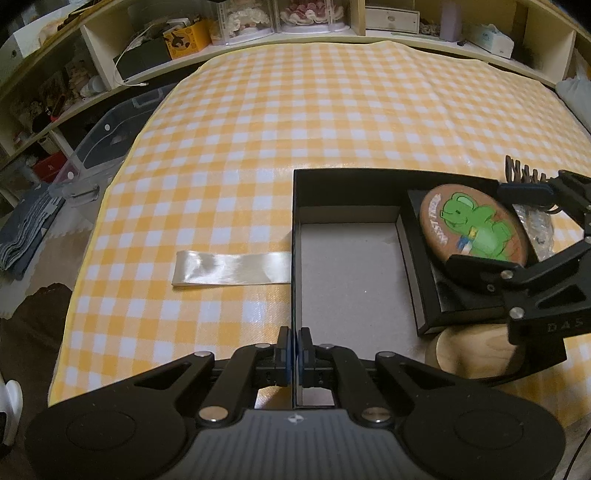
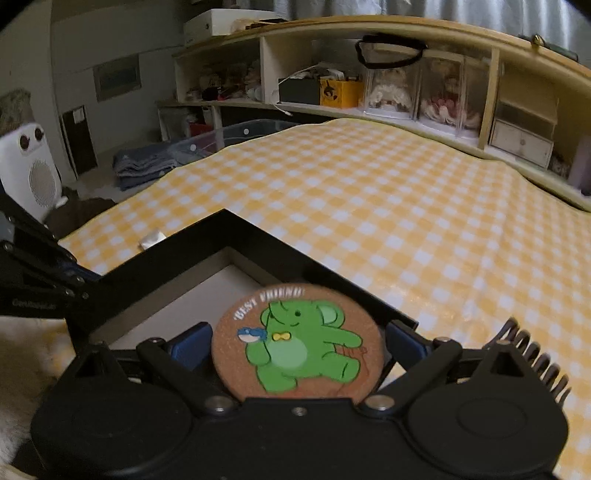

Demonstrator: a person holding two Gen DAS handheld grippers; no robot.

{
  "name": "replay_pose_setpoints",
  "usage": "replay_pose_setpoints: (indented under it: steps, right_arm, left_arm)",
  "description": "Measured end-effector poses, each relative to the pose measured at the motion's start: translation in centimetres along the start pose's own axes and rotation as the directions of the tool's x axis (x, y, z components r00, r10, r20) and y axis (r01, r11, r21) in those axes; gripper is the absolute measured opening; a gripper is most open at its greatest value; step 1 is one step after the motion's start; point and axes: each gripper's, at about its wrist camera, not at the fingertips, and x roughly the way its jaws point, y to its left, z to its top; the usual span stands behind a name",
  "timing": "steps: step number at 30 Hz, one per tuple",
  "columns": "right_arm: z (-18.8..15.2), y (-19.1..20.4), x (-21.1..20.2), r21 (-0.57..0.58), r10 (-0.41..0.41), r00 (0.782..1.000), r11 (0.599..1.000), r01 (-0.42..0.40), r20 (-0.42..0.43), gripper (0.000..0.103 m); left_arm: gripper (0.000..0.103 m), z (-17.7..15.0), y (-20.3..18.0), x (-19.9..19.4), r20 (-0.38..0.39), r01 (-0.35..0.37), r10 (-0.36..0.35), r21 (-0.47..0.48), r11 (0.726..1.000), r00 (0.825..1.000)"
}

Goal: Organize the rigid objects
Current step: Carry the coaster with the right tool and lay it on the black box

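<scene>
A round cork coaster [image 1: 474, 226] with a green elephant print is held tilted by my right gripper [image 1: 491, 229] over the right end of an open black box [image 1: 295, 229]. In the right wrist view the coaster [image 2: 299, 339] sits between the blue pads [image 2: 188, 343] of my right gripper [image 2: 299, 343], which is shut on its edges. My left gripper [image 1: 294, 350] is shut on the box's thin left wall near its front corner. A smaller black tray [image 1: 424, 258] lies inside the box under the coaster. The box corner also shows in the right wrist view [image 2: 225, 218].
The box rests on a yellow checked cloth [image 1: 295, 110]. A cream ribbon [image 1: 229, 267] lies left of the box. A dark comb [image 1: 524, 171] and a wooden piece [image 1: 469, 354] lie by the right side. Shelves [image 1: 258, 26] line the far edge.
</scene>
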Motion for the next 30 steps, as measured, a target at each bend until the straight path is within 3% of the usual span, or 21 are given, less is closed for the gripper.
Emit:
replay_pose_setpoints:
  steps: [5, 11, 13, 15, 21, 30]
  right_arm:
    - [0.2, 0.0, -0.8, -0.004, -0.009, 1.0, 1.0, 0.009, -0.001, 0.099]
    - [0.0, 0.7, -1.3, -0.051, 0.056, 0.998, 0.997, -0.058, -0.042, 0.084]
    - [-0.2, 1.2, -1.1, -0.089, 0.034, 0.997, 0.995, -0.041, -0.073, 0.077]
    - [-0.6, 1.3, -1.1, -0.112, -0.009, 0.997, 0.994, 0.0, -0.075, 0.078]
    - [-0.2, 0.5, -1.8, -0.047, 0.0, 0.997, 0.999, -0.003, -0.075, 0.073]
    - [0.4, 0.7, -3.3, 0.046, 0.07, 0.994, 0.997, -0.066, -0.081, 0.074]
  left_arm:
    - [0.004, 0.1, 0.0, 0.1, -0.001, 0.003, -0.003, -0.004, 1.0, 1.0]
    - [0.004, 0.0, -0.1, 0.1, -0.002, 0.004, -0.004, -0.004, 1.0, 1.0]
    - [0.004, 0.0, -0.1, 0.1, -0.002, 0.005, -0.005, -0.005, 1.0, 1.0]
    - [0.004, 0.0, -0.1, 0.1, -0.004, 0.006, -0.006, -0.006, 1.0, 1.0]
    - [0.004, -0.1, -0.1, 0.3, -0.002, 0.01, -0.01, -0.009, 1.0, 1.0]
    - [0.004, -0.1, 0.0, 0.2, -0.007, 0.012, -0.012, -0.011, 1.0, 1.0]
